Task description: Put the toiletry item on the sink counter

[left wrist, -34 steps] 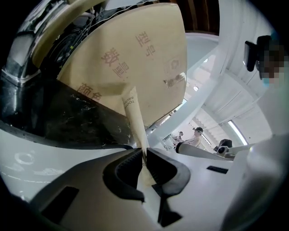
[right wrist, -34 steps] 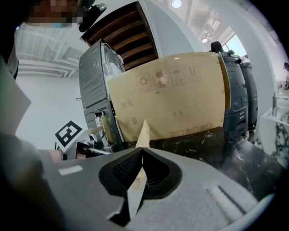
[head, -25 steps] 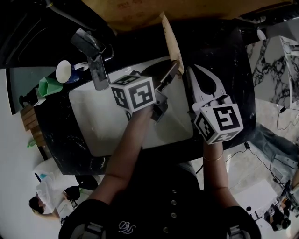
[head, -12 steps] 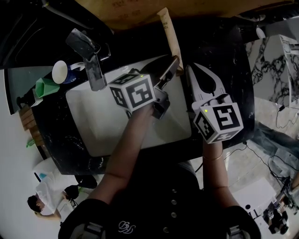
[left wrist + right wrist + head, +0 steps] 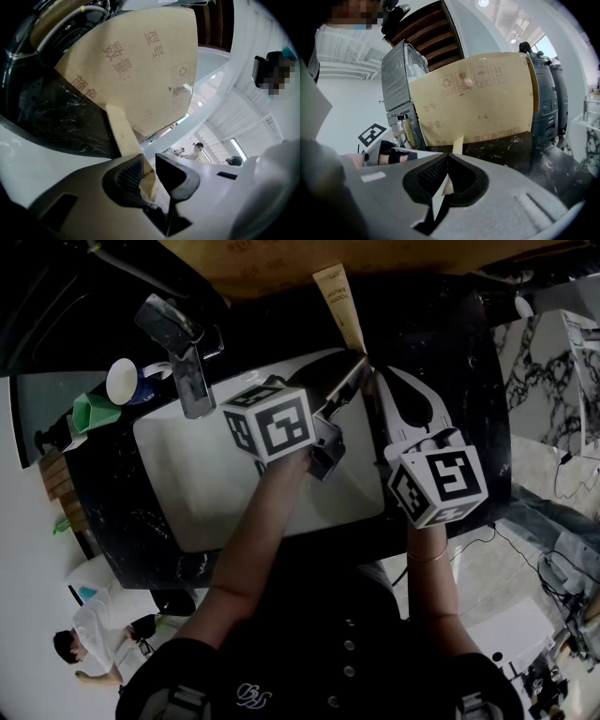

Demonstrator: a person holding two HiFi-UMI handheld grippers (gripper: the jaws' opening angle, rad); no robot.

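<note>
On the far left of the black shiny counter (image 5: 441, 343) sits a round white cup (image 5: 124, 381); I cannot tell what is in it. A soft green thing (image 5: 94, 413) lies just beside it. Next comes the shiny metal tap (image 5: 183, 357) over the smooth white sink (image 5: 187, 484). Your left tongs (image 5: 352, 371) are open only a little and squeeze the long, thin tan box (image 5: 339, 306) near its low end. The box is up in the air over the back of the sink, pointing at the brown cardboard (image 5: 262, 263). Your right tongs (image 5: 377, 376) are pressed together at the tips, right by the box's low end. I cannot tell if they pinch it.
</note>
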